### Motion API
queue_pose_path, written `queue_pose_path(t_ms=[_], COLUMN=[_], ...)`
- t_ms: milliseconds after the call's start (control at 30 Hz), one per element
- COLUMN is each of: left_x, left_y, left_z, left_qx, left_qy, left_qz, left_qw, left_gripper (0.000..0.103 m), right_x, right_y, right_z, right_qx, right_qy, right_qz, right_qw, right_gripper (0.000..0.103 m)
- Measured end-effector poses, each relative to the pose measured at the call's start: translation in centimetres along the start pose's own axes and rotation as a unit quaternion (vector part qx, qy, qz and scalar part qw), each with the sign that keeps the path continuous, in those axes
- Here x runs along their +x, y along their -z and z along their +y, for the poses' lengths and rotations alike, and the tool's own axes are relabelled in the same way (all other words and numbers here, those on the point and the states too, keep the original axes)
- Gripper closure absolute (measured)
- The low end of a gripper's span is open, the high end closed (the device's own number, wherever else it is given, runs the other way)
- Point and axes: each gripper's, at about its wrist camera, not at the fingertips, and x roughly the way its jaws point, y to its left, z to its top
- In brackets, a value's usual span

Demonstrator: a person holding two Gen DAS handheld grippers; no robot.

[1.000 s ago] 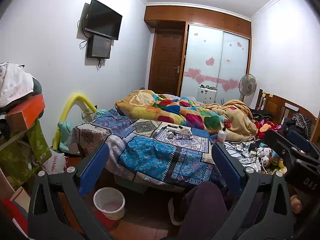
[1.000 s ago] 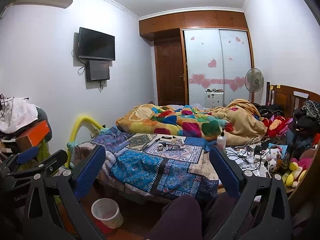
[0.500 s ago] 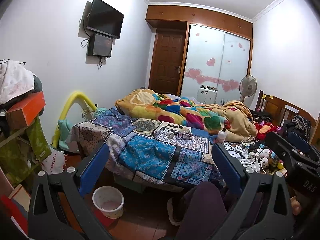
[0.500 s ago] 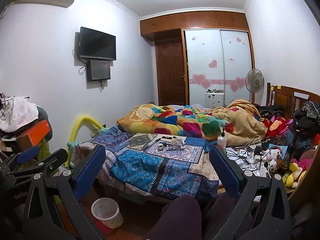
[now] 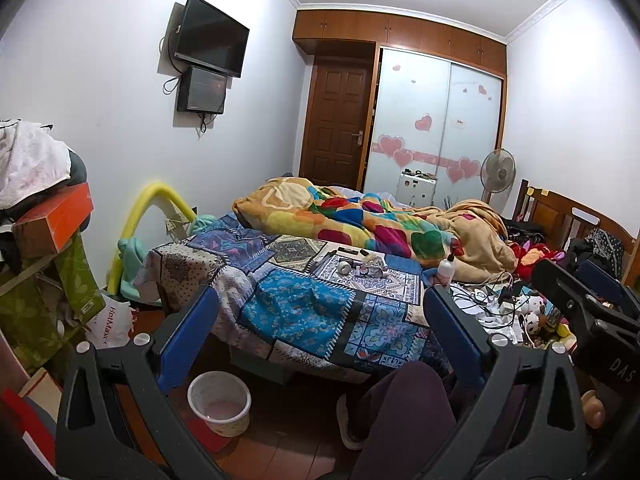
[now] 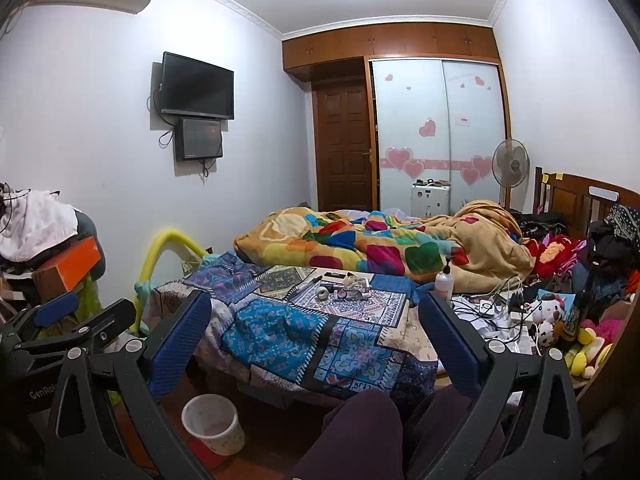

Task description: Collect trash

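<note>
My left gripper [image 5: 320,328] is open and empty, held well short of the bed. My right gripper [image 6: 316,332] is open and empty too. A white waste bin [image 5: 219,402] stands on the floor below the left gripper; it also shows in the right wrist view [image 6: 213,424]. Small items, among them a tape roll [image 5: 344,267] and crumpled scraps [image 5: 371,268], lie on the patchwork cover [image 5: 304,308] of the bed; they also show in the right wrist view [image 6: 344,289]. A white pump bottle [image 6: 445,280] stands to their right.
A colourful blanket [image 6: 380,244] is heaped further back on the bed. Cables, chargers and plush toys [image 6: 516,312] clutter the right side. Stacked boxes and clothes [image 5: 44,216] stand at the left. My knees [image 6: 360,432] are below. A door [image 6: 346,148] and a fan [image 6: 510,164] are at the back.
Both views have drifted only slightly; the left wrist view tilted a little. Both grippers stay open and empty.
</note>
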Motion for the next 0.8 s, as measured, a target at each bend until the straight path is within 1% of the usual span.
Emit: queue_pose_path(t_ms=[333, 567, 800], left_x=[0.0, 0.0, 0.4], left_y=[0.2, 0.1, 0.4], left_z=[-0.5, -0.1, 0.8], left_qx=[0.001, 0.0, -0.008], left_qy=[-0.001, -0.001, -0.004], left_qz=[0.0, 0.0, 0.003], left_qw=[1.0, 1.0, 1.0], left_gripper=[0.0, 0.0, 0.0], right_x=[0.0, 0.3, 1.1], right_y=[-0.1, -0.2, -0.1], right_z=[0.1, -0.1, 0.1], right_qx=[-0.001, -0.003, -0.005], right_qy=[0.0, -0.004, -0.007], right_qz=[0.0, 0.003, 0.014], right_qw=[1.0, 1.0, 1.0], right_gripper=[0.0, 0.0, 0.0])
